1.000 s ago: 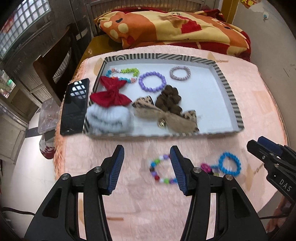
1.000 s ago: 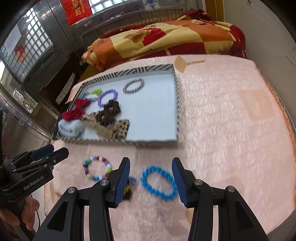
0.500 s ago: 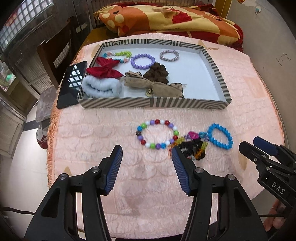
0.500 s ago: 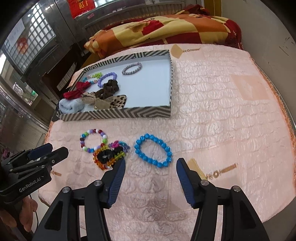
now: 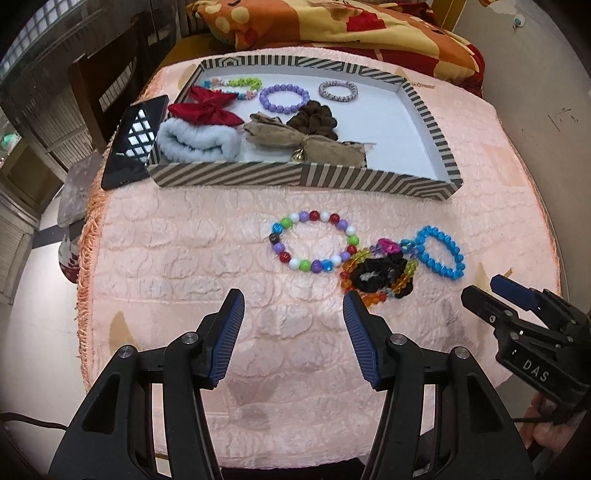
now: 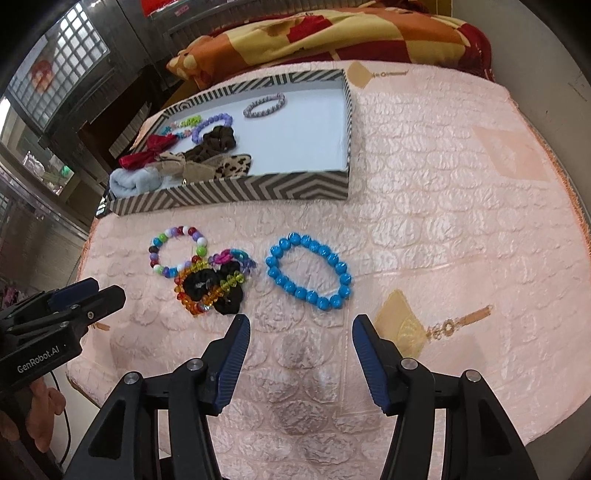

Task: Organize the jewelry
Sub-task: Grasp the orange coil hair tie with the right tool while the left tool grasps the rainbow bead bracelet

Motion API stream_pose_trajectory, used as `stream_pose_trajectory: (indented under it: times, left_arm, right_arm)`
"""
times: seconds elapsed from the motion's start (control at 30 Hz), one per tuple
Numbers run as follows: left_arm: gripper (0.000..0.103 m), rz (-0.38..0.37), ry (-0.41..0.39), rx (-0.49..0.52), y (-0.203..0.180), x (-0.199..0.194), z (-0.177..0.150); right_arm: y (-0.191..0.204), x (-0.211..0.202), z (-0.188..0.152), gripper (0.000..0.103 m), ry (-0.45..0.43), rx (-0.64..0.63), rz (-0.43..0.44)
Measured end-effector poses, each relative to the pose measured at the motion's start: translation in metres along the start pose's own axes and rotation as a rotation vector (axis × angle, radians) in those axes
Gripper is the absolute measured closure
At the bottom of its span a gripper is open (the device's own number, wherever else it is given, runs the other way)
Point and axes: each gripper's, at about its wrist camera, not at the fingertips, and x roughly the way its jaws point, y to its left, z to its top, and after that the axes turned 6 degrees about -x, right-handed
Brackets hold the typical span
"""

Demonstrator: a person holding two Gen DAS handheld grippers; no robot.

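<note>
A striped tray (image 5: 295, 177) (image 6: 258, 188) on the pink table holds bracelets, scrunchies and bows. In front of it lie a multicoloured bead bracelet (image 5: 314, 242) (image 6: 177, 251), a tangle of a black scrunchie and amber beads (image 5: 380, 273) (image 6: 210, 284), and a blue bead bracelet (image 5: 439, 253) (image 6: 308, 275). My left gripper (image 5: 293, 314) is open and empty, just short of the multicoloured bracelet. My right gripper (image 6: 299, 336) is open and empty, just short of the blue bracelet; it also shows in the left wrist view (image 5: 495, 291).
A black phone (image 5: 135, 142) lies left of the tray. A red and yellow blanket (image 5: 332, 26) is behind the table. The pink quilted cloth (image 6: 461, 184) covers the round table, with bare cloth to the right of the tray.
Both grippers have pulled back toward the table's near edge and stayed open. The loose bracelets now lie farther ahead of the fingertips.
</note>
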Motion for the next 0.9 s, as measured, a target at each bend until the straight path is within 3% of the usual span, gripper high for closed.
stream_pose_trajectory:
  times: [0.3, 0.4, 0.63, 0.7, 0.83, 0.9]
  left_arm:
    - [0.048, 0.015, 0.048, -0.010, 0.013, 0.018, -0.004]
    - [0.048, 0.023, 0.042, -0.017, 0.018, 0.019, 0.000]
    - [0.048, 0.033, 0.048, -0.048, 0.034, 0.025, 0.010]
    - [0.048, 0.032, 0.048, -0.057, 0.037, 0.026, 0.012]
    - [0.048, 0.026, 0.049, -0.074, 0.044, 0.028, 0.019]
    - [0.048, 0.023, 0.049, -0.081, 0.045, 0.031, 0.022]
  right_arm:
    - [0.014, 0.015, 0.016, 0.048, -0.020, -0.002, 0.103]
    - [0.016, 0.025, 0.025, 0.057, -0.019, 0.011, 0.139]
    - [0.017, 0.053, 0.035, 0.066, 0.021, 0.042, 0.201]
    - [0.015, 0.060, 0.035, 0.071, 0.029, 0.066, 0.224]
    - [0.012, 0.059, 0.035, 0.092, 0.011, 0.096, 0.288]
    - [0.013, 0.050, 0.034, 0.094, -0.007, 0.088, 0.295]
